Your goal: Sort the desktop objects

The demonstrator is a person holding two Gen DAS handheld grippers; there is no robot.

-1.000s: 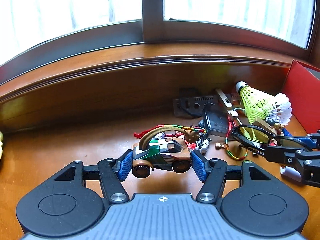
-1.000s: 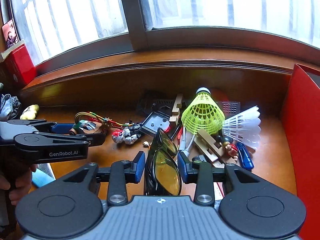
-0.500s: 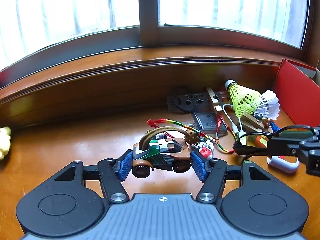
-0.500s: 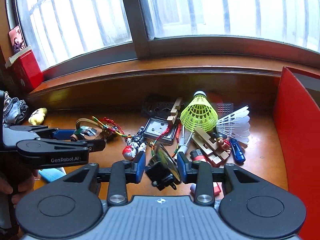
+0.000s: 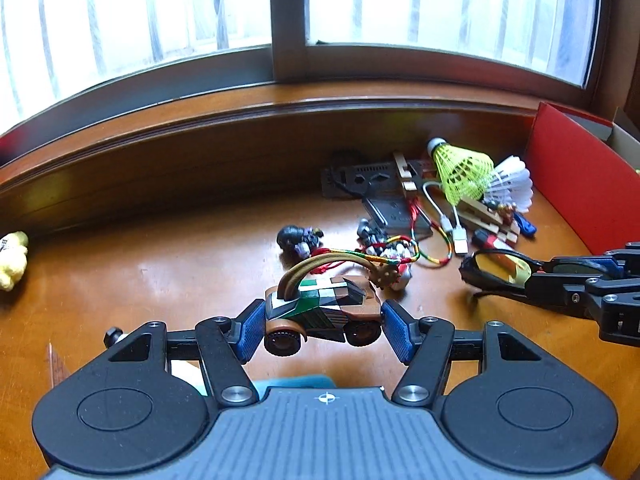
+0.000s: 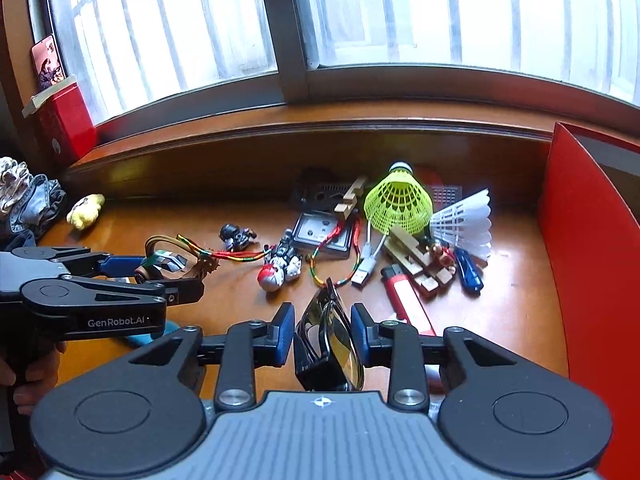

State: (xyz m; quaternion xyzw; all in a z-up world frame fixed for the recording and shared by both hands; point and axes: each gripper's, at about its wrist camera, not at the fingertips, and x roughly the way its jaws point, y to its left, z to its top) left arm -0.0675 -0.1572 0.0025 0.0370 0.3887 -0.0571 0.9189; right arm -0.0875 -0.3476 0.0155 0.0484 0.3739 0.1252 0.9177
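Observation:
My left gripper (image 5: 323,322) is shut on a small toy car (image 5: 320,306) with brown, green and white panels, its blue pads pressing the car's nose and tail. The car hangs above the desk, and a tan strap with a coloured cord (image 5: 360,256) trails from it. My right gripper (image 6: 323,336) is shut on folded black glasses (image 6: 330,340) with yellow lenses, held edge-on between the pads. In the left wrist view the right gripper (image 5: 560,276) carries the glasses (image 5: 496,266) at the right. In the right wrist view the left gripper (image 6: 160,270) holds the car (image 6: 165,261) at the left.
A pile lies by the sill: yellow shuttlecock (image 6: 398,200), white shuttlecock (image 6: 464,222), wooden puzzle (image 6: 416,256), red lighter (image 6: 404,292), USB cable (image 6: 366,264), two small figures (image 6: 280,266). A red box wall (image 6: 592,240) stands right. A yellow plush (image 6: 84,210) and denim cloth (image 6: 28,208) lie left.
Both grippers have drawn back from the pile with their loads, so it looks farther off. The glasses turned from lying flat to edge-on between the right pads. The car stayed gripped.

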